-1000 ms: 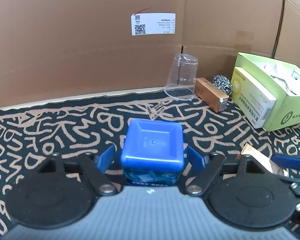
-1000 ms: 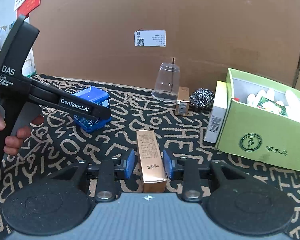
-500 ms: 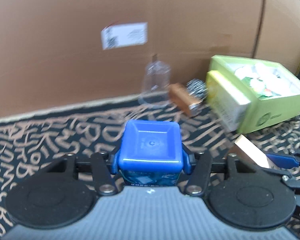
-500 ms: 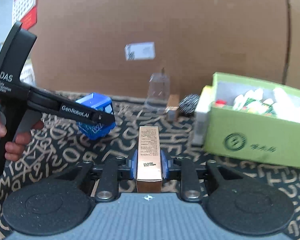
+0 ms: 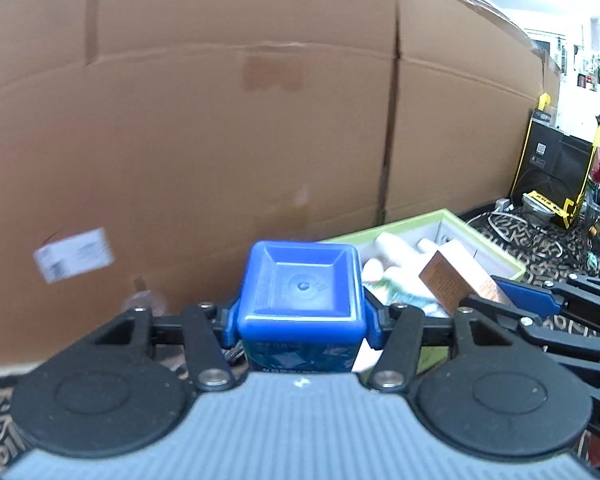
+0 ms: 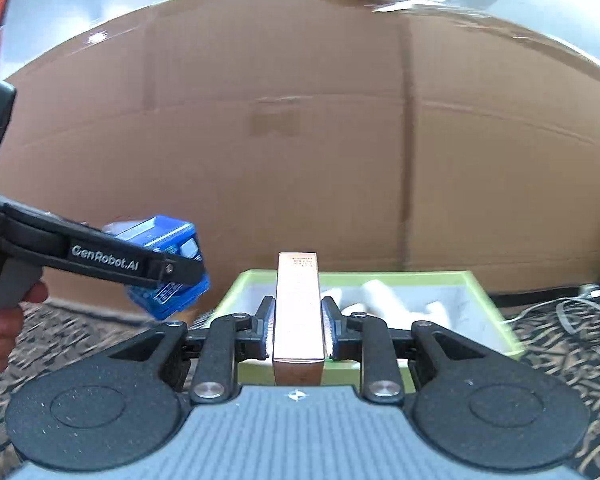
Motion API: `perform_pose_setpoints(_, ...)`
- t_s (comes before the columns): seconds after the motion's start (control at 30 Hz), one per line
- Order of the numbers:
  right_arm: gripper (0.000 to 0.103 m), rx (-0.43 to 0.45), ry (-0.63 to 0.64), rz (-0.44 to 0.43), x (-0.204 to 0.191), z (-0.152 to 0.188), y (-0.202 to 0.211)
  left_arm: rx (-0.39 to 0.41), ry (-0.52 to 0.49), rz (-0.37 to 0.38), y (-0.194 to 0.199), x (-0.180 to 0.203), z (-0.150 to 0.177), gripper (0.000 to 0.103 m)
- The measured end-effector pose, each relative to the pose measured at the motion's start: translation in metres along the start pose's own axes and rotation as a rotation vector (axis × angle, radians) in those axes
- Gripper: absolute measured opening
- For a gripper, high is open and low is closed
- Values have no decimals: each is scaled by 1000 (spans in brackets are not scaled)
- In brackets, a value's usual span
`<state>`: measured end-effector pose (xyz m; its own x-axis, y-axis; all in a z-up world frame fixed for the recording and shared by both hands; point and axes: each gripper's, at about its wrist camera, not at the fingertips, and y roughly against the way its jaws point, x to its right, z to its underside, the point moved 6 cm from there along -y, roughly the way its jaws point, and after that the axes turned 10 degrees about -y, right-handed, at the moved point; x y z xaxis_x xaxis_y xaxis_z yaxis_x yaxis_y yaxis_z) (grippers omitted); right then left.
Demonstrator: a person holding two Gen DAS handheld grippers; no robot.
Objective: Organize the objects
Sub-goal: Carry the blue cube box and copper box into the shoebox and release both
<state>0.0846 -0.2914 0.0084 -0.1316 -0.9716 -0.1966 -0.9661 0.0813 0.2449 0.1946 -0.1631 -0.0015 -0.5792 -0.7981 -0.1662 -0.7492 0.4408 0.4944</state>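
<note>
The left gripper is clamping a blue square container in the air; the right gripper is gripping a copper-coloured carton, seemingly over the green box.

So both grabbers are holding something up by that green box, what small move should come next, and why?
Probably lower the right gripper a little into the green box: its copper carton is clamped and already over the open box, while the left gripper with its blue container looks farther back.
</note>
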Motion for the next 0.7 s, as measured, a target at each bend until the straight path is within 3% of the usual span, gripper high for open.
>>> perform_pose_setpoints(0.17, 28, 32, -31, 91, 40, -8, -30, -21, -28, -55, -51, 21, -18, 55)
perform_pose_setpoints(0.37, 28, -11, -75, 94, 69, 2, -74, -85, 8, -72, -100, 23, -13, 56)
perform_pose_setpoints(0.4, 28, -26, -79, 80, 70, 5, -82, -80, -2, -72, -103, 24, -12, 69)
perform_pose_setpoints(0.43, 37, -42, -73, 74, 72, 8, -88, -76, -13, -78, -105, 25, -11, 81)
perform_pose_setpoints(0.47, 55, -48, -61, 88, 70, 12, -90, -64, -15, -98, -103, 24, -10, 101)
perform_pose_setpoints(0.53, 69, -17, -30, 137, 75, 15, -86, 2, -28, -121, -91, 24, -8, 103)
perform_pose_setpoints(0.7, 70, -22, -51, 151, 70, 21, -78, 19, -66, -133, -72, 24, -5, 103)
